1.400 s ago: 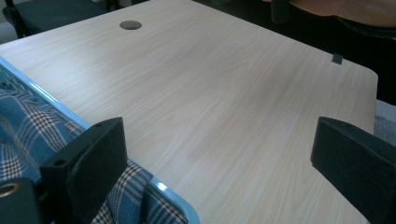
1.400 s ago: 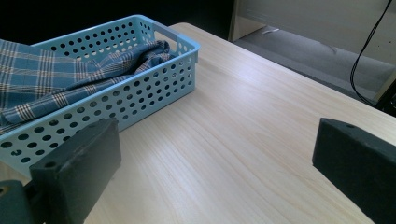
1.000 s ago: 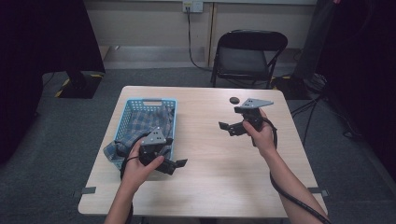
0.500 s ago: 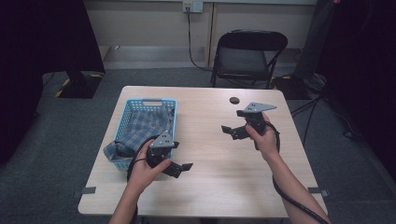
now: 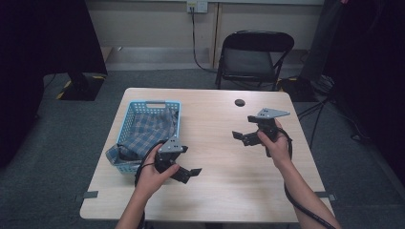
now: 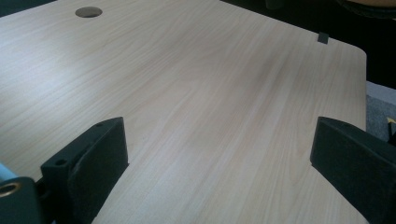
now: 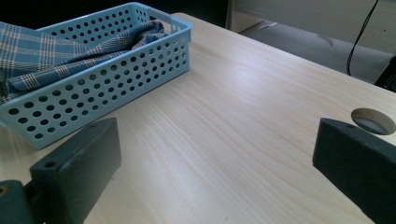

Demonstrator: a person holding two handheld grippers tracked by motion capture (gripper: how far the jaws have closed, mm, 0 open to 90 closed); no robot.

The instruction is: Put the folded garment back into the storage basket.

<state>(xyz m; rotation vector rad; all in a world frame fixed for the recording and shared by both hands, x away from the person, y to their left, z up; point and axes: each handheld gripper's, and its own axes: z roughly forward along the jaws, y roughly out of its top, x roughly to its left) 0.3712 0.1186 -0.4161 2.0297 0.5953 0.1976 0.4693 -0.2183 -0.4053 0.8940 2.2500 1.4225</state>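
Note:
A light blue perforated basket point(image 5: 128, 119) stands on the left part of the wooden table point(image 5: 224, 181), and a blue plaid cloth point(image 5: 148, 131) lies in it, spilling over its near left corner. My left gripper point(image 5: 191, 172) is held just right of the basket's near end, open, jaws pointing right over bare wood. In the left gripper view the left gripper point(image 6: 219, 135) has nothing between its jaws. My right gripper point(image 5: 240, 137) hovers right of centre, open and empty, pointing left. The right gripper view has the right gripper point(image 7: 217, 140) facing the basket point(image 7: 107, 79) and cloth point(image 7: 42, 51).
A round cable hole point(image 5: 239, 102) sits near the table's far edge, also as the hole point(image 7: 373, 120) and the hole point(image 6: 88, 11). A black folding chair point(image 5: 253, 57) stands behind the table. Bare wood lies between the two grippers.
My left gripper has shifted a little to the right, away from the basket. My right gripper has drifted slightly right and toward the near side. Both stay open.

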